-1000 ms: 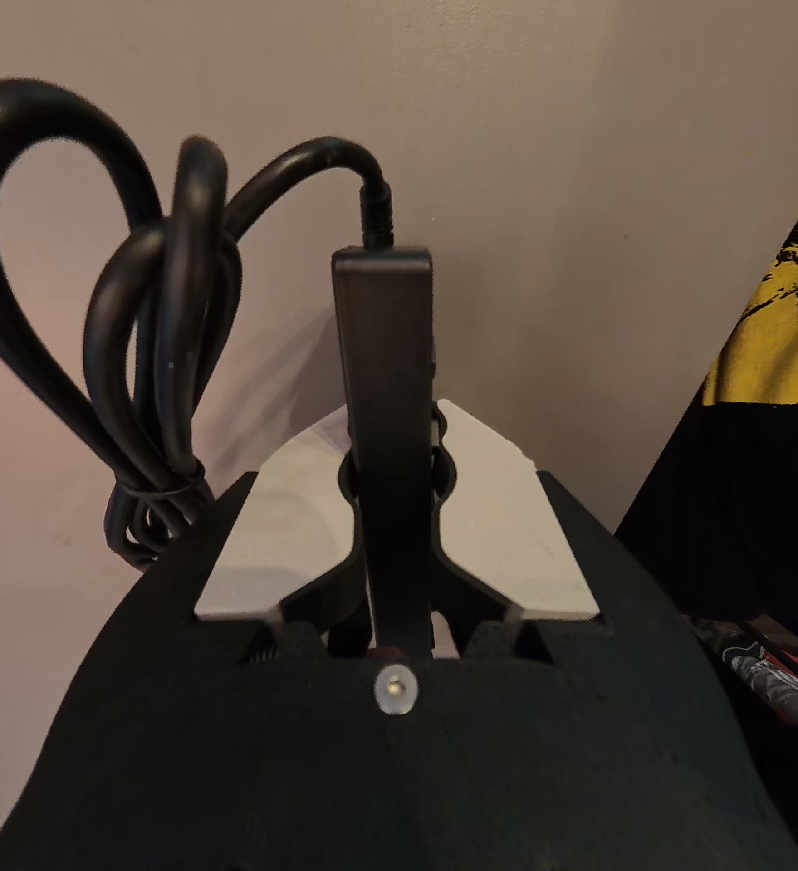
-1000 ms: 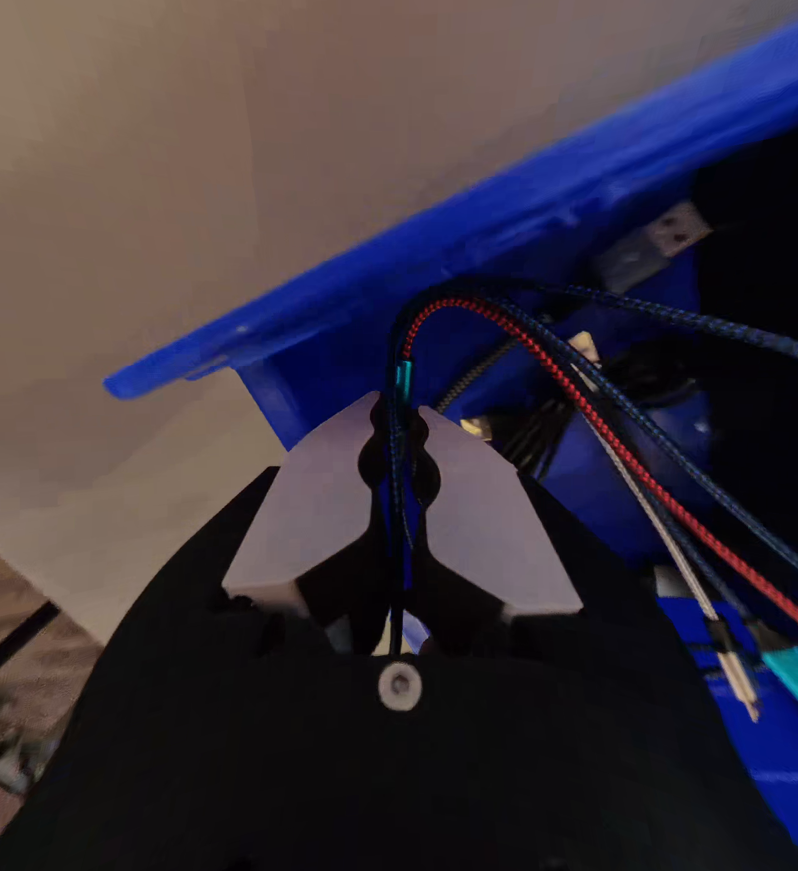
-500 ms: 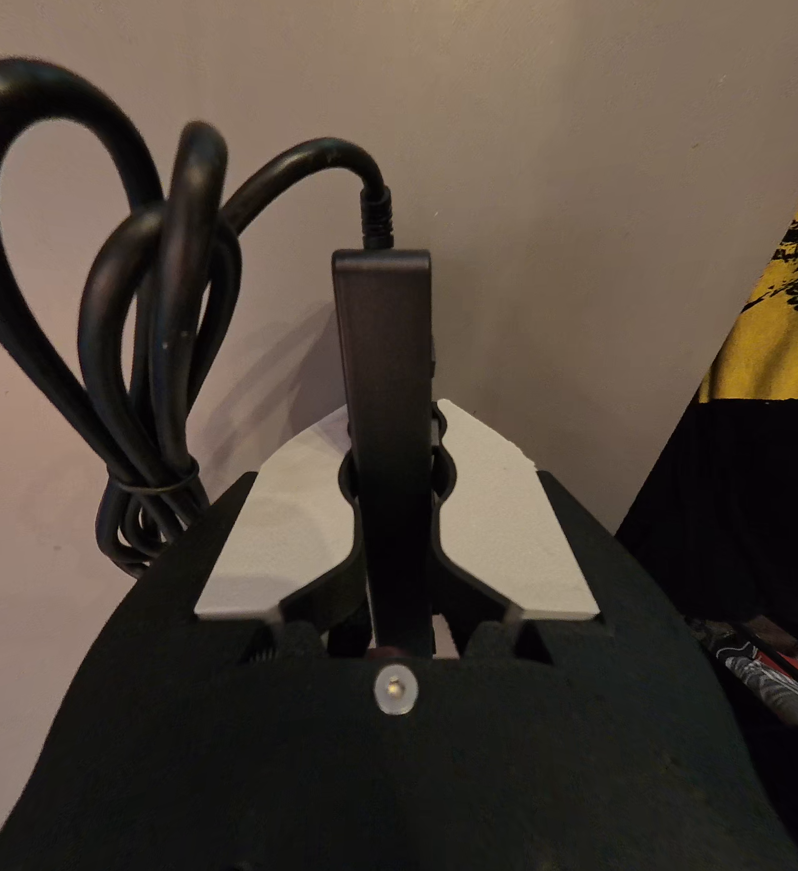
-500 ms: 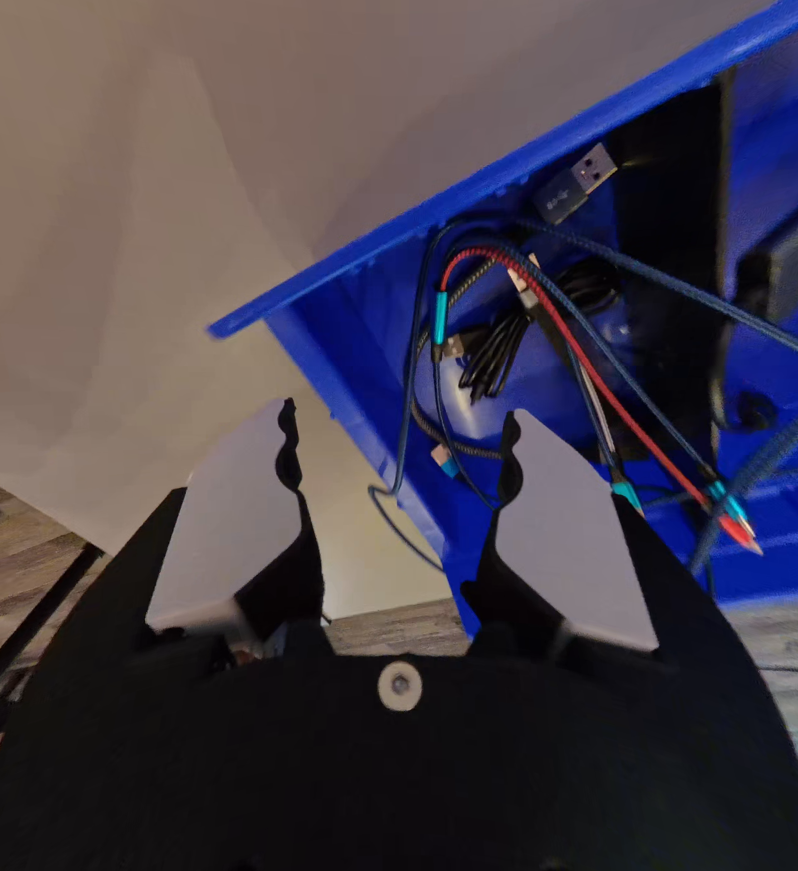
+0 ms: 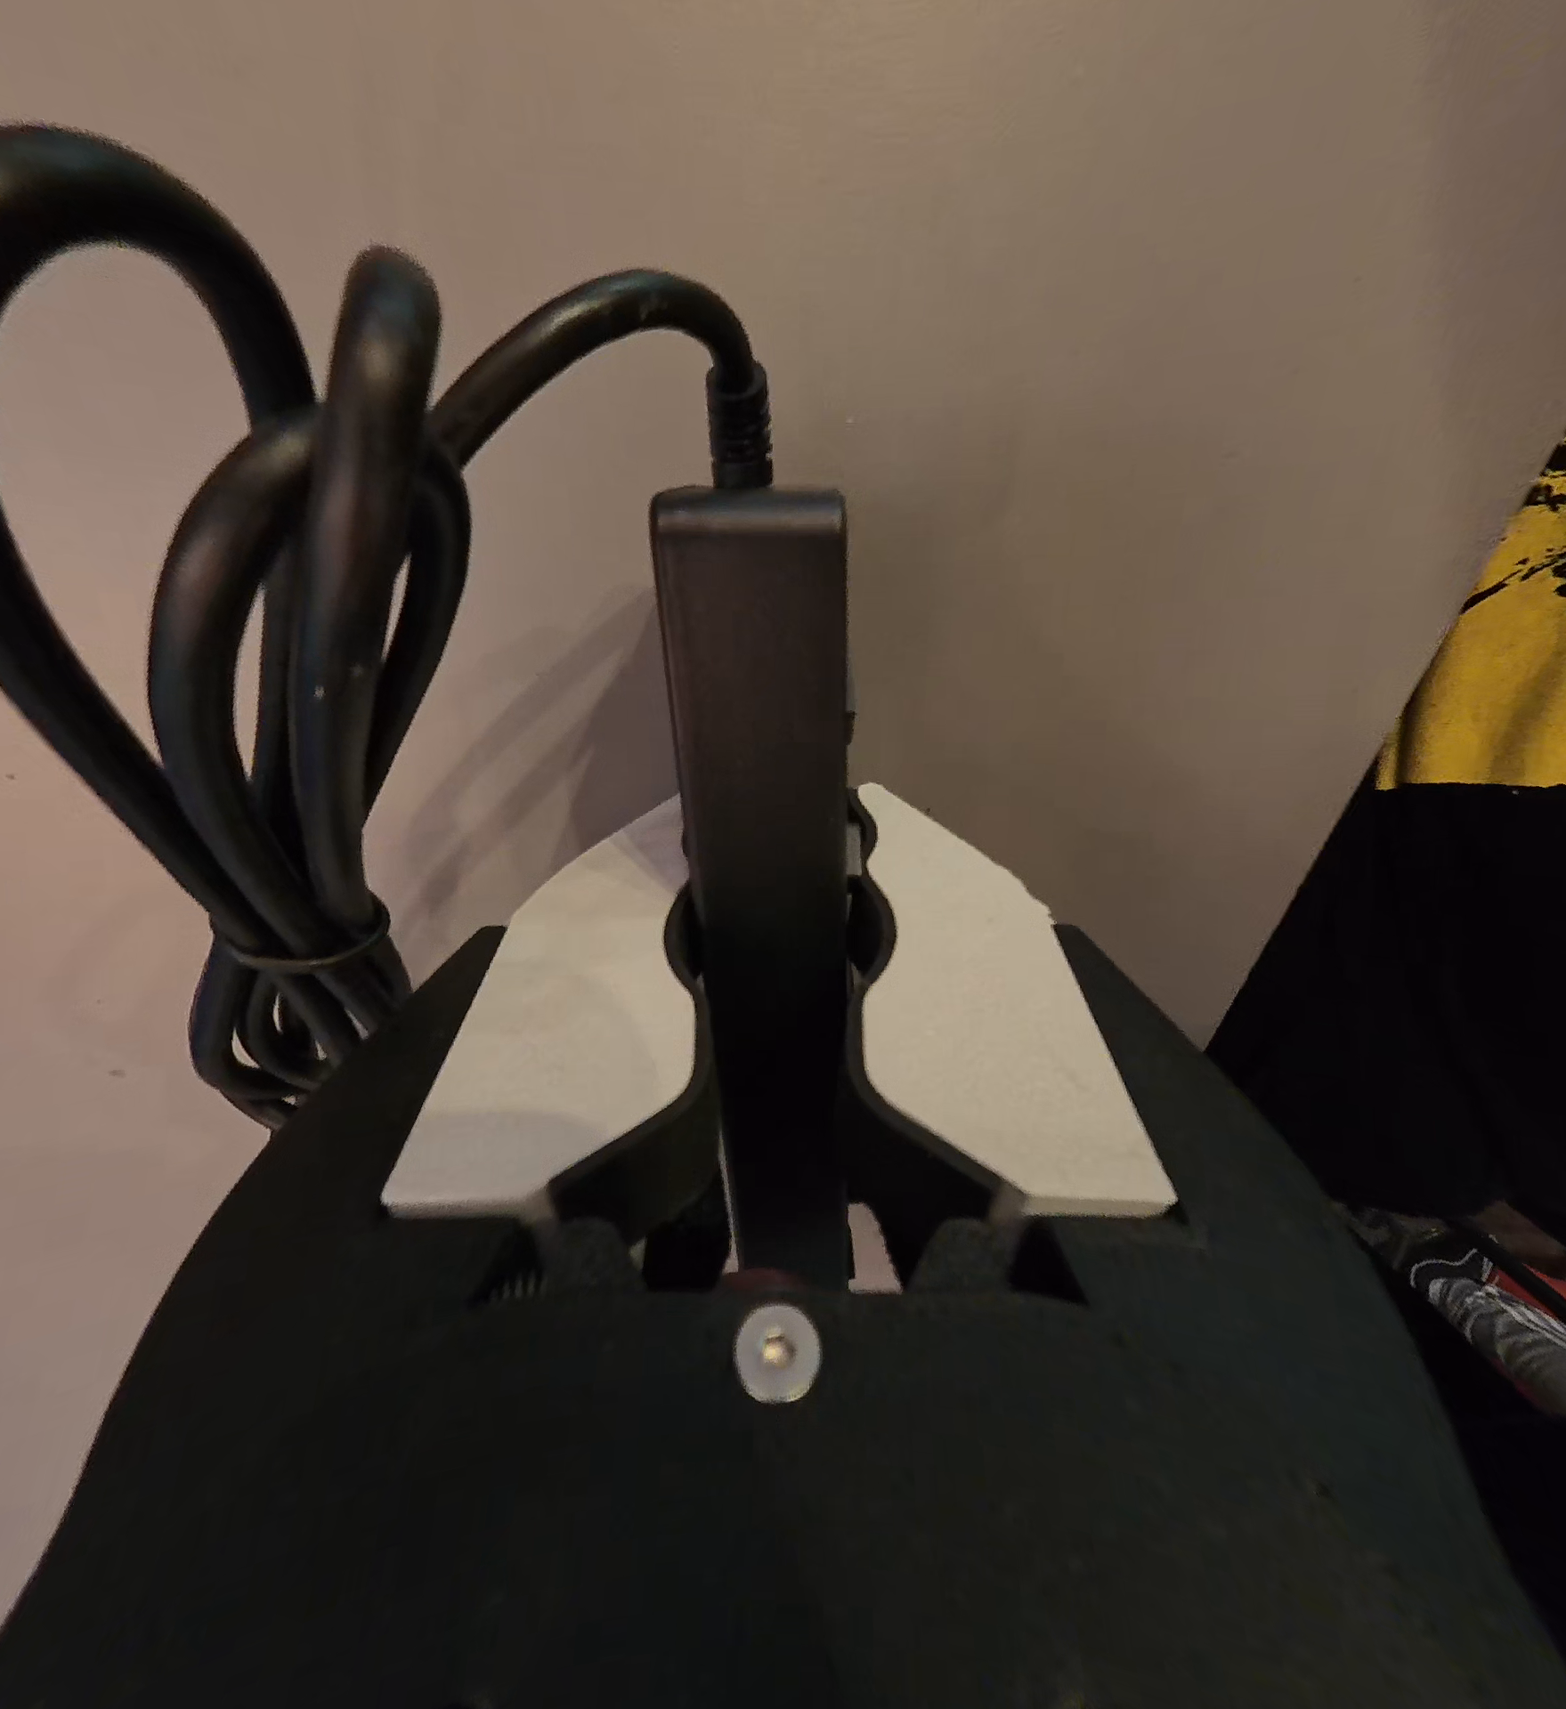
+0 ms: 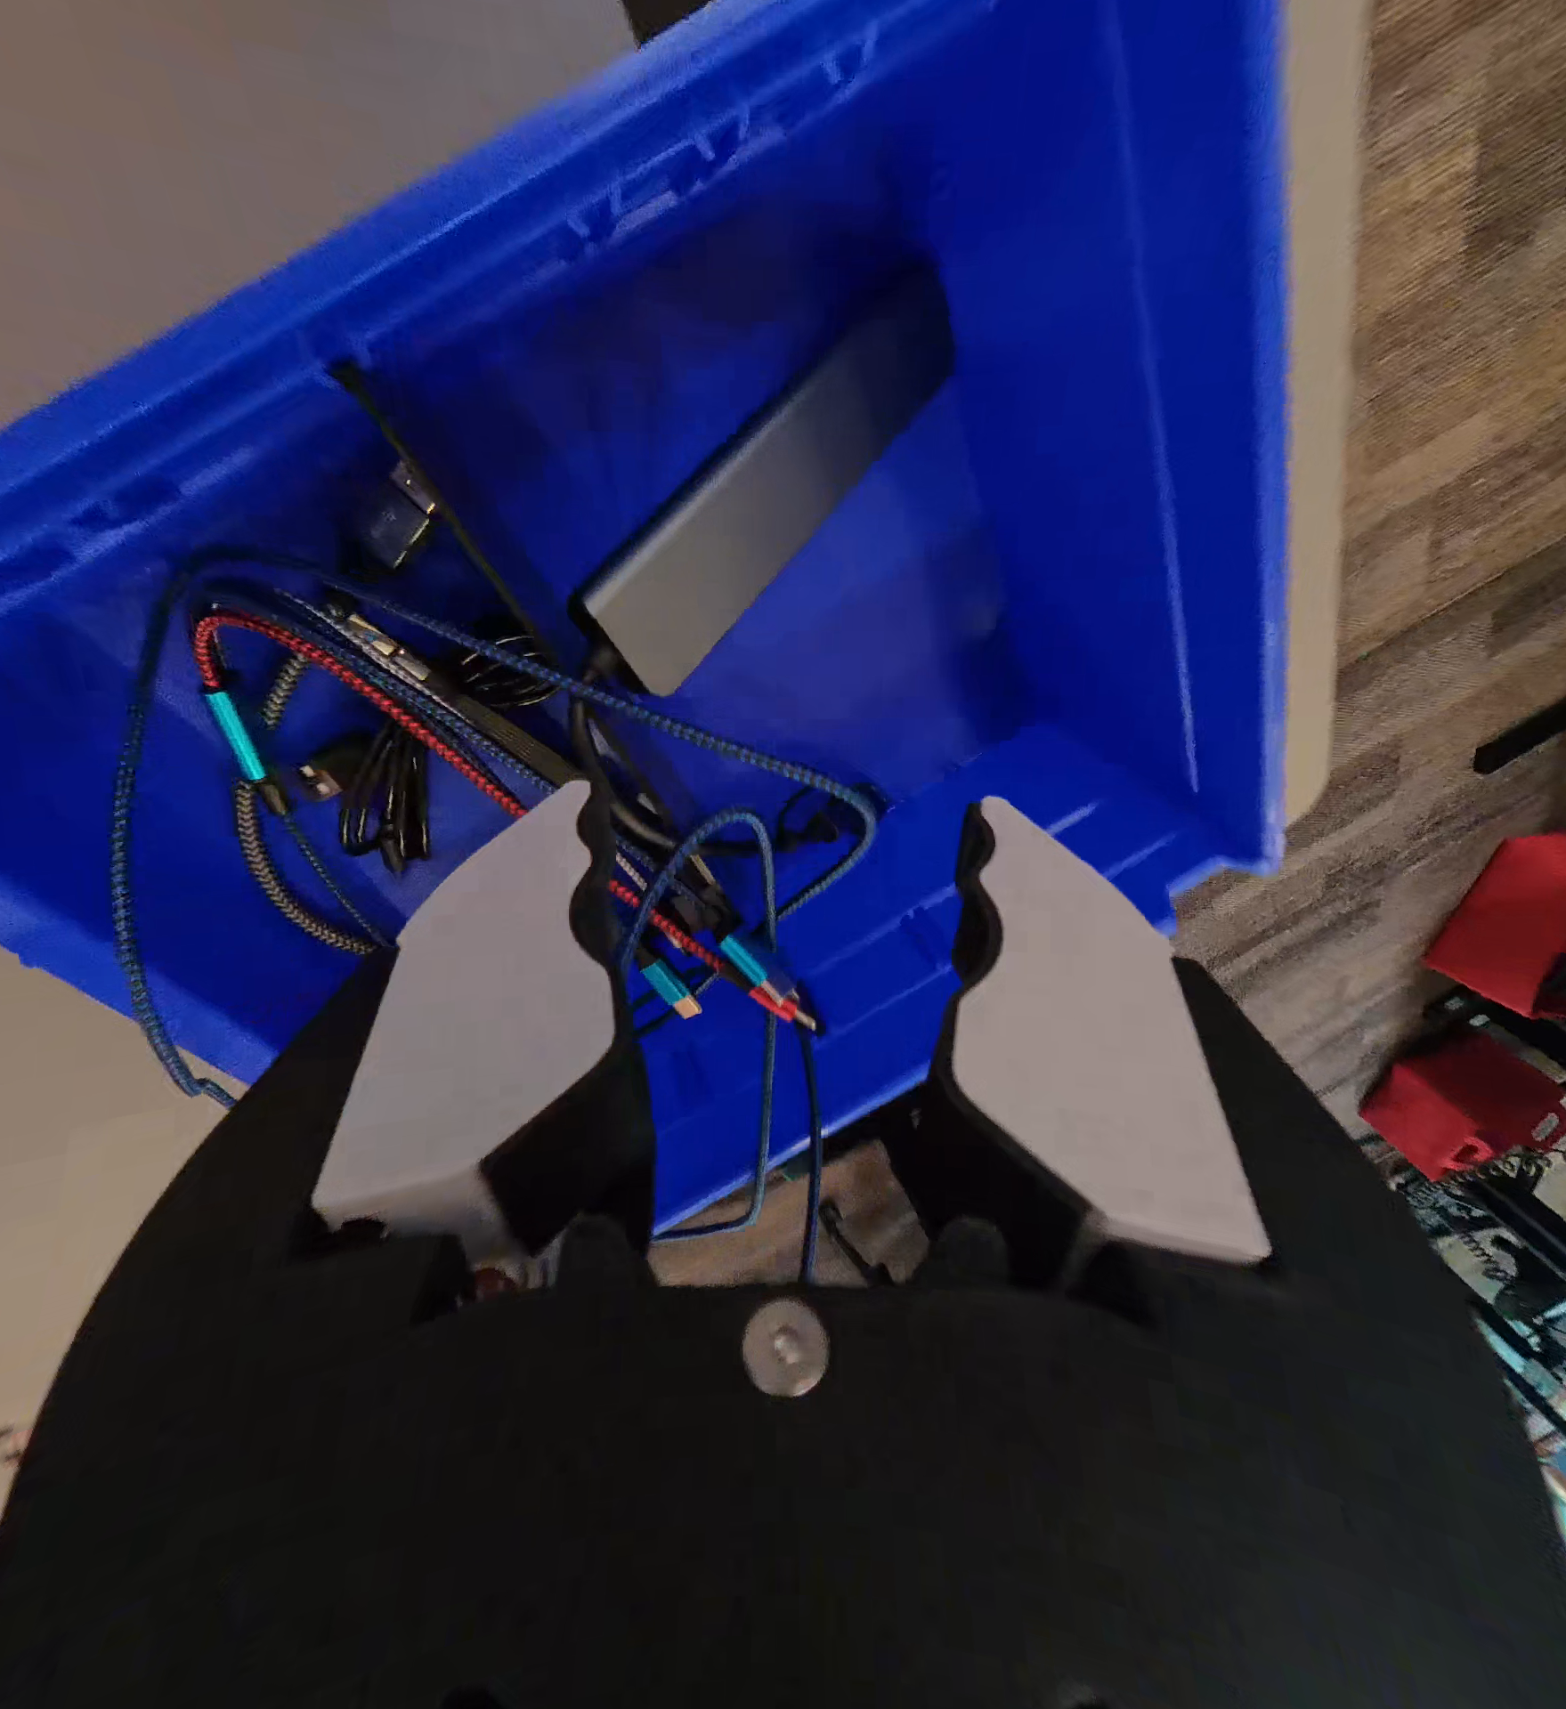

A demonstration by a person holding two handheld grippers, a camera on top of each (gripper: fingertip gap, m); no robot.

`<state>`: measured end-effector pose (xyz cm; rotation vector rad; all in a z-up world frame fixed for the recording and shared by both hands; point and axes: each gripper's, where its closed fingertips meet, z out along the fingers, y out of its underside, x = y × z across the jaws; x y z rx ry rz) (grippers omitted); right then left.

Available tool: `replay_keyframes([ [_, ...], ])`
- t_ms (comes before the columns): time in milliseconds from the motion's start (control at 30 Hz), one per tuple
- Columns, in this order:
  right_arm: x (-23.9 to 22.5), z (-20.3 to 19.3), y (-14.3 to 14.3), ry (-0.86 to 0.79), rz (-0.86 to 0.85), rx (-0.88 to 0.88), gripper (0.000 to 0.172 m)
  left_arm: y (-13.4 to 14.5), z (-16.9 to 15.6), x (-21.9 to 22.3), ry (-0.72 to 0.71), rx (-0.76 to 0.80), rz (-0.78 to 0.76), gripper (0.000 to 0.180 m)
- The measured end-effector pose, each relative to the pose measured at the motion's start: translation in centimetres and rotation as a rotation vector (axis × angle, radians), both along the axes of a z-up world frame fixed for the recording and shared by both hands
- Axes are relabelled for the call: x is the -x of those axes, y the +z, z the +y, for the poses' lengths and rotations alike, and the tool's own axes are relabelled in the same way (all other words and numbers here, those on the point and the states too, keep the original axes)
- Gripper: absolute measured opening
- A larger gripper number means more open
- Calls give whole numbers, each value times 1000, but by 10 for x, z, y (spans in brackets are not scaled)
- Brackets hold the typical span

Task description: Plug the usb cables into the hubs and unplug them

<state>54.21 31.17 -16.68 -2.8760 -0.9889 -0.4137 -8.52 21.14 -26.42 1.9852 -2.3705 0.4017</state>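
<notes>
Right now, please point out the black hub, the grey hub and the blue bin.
black hub (image 5: 765, 740): left wrist view, its long dark face.
grey hub (image 6: 760, 518): right wrist view, flat top.
blue bin (image 6: 1158, 388): right wrist view, side wall.

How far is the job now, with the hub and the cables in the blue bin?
Done: the left claw grips a black hub by its sides, its bundled black cord hanging beside it. In hand: the right claw hangs open over the blue bin, holding nothing. Left: no cable is plugged in; the braided cables and a grey hub lie in the bin.
</notes>
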Motion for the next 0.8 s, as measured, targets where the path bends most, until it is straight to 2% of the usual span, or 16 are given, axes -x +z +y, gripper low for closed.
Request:
replay_keyframes([
  [67, 6, 5, -10, 55, 11, 48, 78, 0, 0, 0, 2, 11, -8, 26],
  [133, 13, 5, -15, 83, 31, 99, 70, 0, 0, -1, 4, 22, -18, 26],
  [200, 18, -7, -24, 72, 60, 210, 53, 1, 0, -1, 5, 34, -25, 26],
  [267, 13, -22, -29, 41, 36, 316, 27, 1, 1, 0, 8, 40, -31, 26],
  [333, 10, -27, -26, 19, 6, 321, 18, 1, 1, 0, 11, 43, -36, 26],
  [367, 8, -30, -22, -2, -16, 305, 10, 1, 1, 1, 12, 44, -37, 26],
  [500, 8, -45, -1, -77, -82, 168, 9, 1, 2, 1, 15, 49, -39, 26],
  [667, 17, -68, 18, -245, 3, -125, 6, 1, 2, 1, 14, 38, -32, 26],
  [800, 19, -82, -3, -403, 140, -291, 1, 1, 3, 1, 10, 17, -18, 26],
])
